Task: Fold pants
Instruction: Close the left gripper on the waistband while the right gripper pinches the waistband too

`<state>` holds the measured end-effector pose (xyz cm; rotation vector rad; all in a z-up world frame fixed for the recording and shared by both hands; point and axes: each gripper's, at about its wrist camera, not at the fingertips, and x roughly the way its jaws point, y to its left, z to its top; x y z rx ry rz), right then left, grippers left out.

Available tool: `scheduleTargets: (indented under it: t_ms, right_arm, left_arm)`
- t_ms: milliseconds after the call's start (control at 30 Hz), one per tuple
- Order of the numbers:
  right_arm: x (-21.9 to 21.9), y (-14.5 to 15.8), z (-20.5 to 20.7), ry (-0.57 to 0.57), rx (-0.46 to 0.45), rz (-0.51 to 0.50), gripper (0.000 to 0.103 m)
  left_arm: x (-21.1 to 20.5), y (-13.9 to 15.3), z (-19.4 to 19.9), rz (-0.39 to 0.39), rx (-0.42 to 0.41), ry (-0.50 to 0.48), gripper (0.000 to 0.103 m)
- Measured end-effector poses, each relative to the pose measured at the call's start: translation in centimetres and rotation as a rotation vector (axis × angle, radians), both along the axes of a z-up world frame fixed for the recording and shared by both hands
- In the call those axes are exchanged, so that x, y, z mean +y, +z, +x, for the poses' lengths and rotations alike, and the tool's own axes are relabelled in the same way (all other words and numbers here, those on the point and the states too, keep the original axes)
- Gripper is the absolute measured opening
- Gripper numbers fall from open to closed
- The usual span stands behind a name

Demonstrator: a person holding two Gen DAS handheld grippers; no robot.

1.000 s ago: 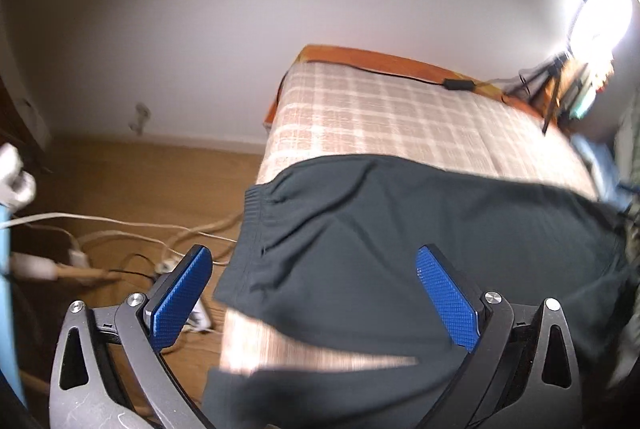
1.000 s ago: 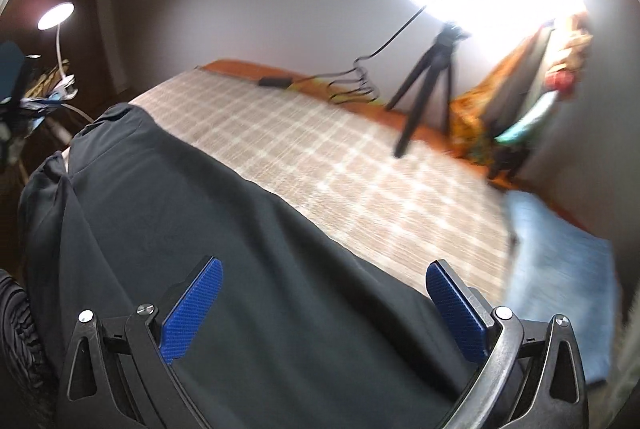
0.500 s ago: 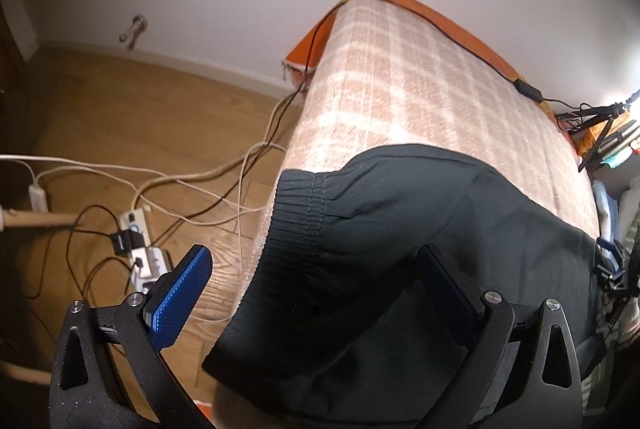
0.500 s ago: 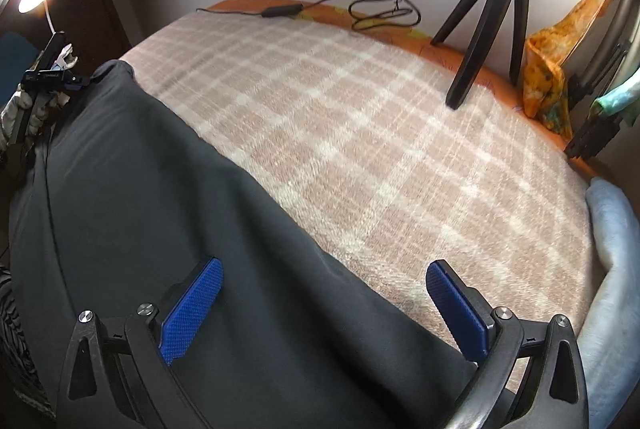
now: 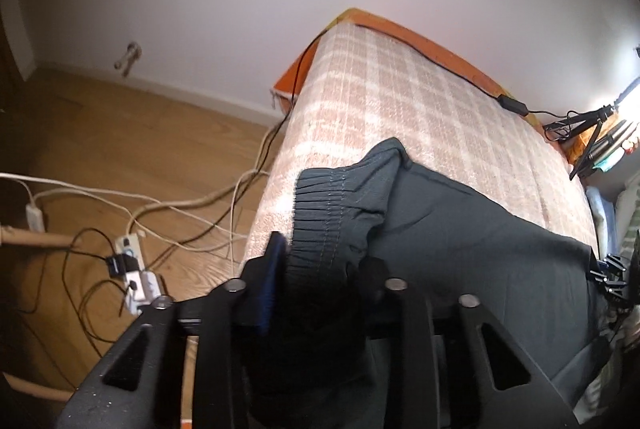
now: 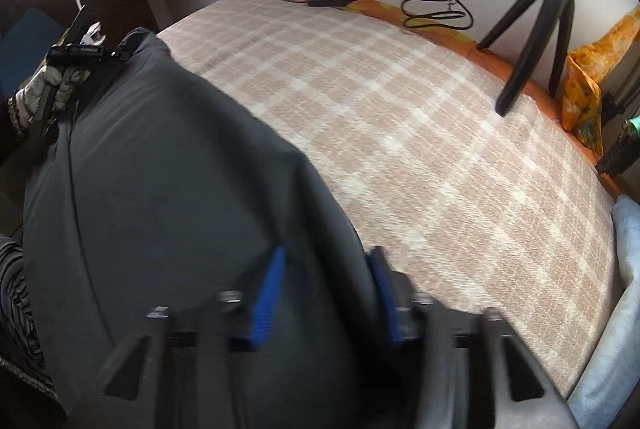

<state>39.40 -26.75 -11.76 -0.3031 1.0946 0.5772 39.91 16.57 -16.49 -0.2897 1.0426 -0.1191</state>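
Both sets of jaws have just been closing: left gripper clamped on the pants waistband at the bed's left edge, right gripper pinching them further along their length toward the right.

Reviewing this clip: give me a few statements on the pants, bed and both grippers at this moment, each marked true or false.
1. The left gripper pinches the ribbed waistband of the pants. True.
2. The right gripper hangs open above bare blanket. False: its jaws have just been closing and pinch dark fabric.
3. The pants lie on a checked blanket. True.
4. The tripod stands on the floor. False: it stands on the bed.
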Motion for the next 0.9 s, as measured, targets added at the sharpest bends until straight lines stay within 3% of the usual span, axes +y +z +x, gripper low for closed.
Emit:
scheduleTargets:
  t_ms: [33,133,400,500,633,767,900]
  right_arm:
    - [0.4,0.1,-0.3,0.013,-0.004,-0.014,0.016]
    - [1.4,0.4,-0.8,0.028,-0.025,-0.065,0.003]
    - [1.8,4.7,-0.8,-0.024,-0.203,-0.158,0.000]
    - [1.7,7.3,0.7,-0.079,-0.301,-0.226,0.000]
    - [1.6,11.1,1.8,-0.127,-0.388,-0.226,0.000]
    - [2.4,14.2,-0.1,-0.099,-0.441,-0.202,0.000]
    - [3.4,15.5,-4.6,-0.055,-0.451,-0.161,0.000]
  left_arm:
    - [0.0,0.3,-0.3,-0.016,-0.027,-0.021,0.015]
    - [-0.4,1.4,-0.8,-0.025,-0.087,-0.065,0.011]
    - [-0.2,4.4,-0.5,-0.075,-0.190,-0.080,0.010]
    - [-0.7,5.8,0.4,-0.060,-0.222,-0.076,0.009]
    - [-1.2,8.1,0.8,-0.040,-0.290,-0.096,0.009]
    - [-0.7,9.5,-0.3,-0.023,-0.338,-0.101,0.009]
    - [-0.2,9.4,-3.1,0.010,-0.364,-0.132,0.009]
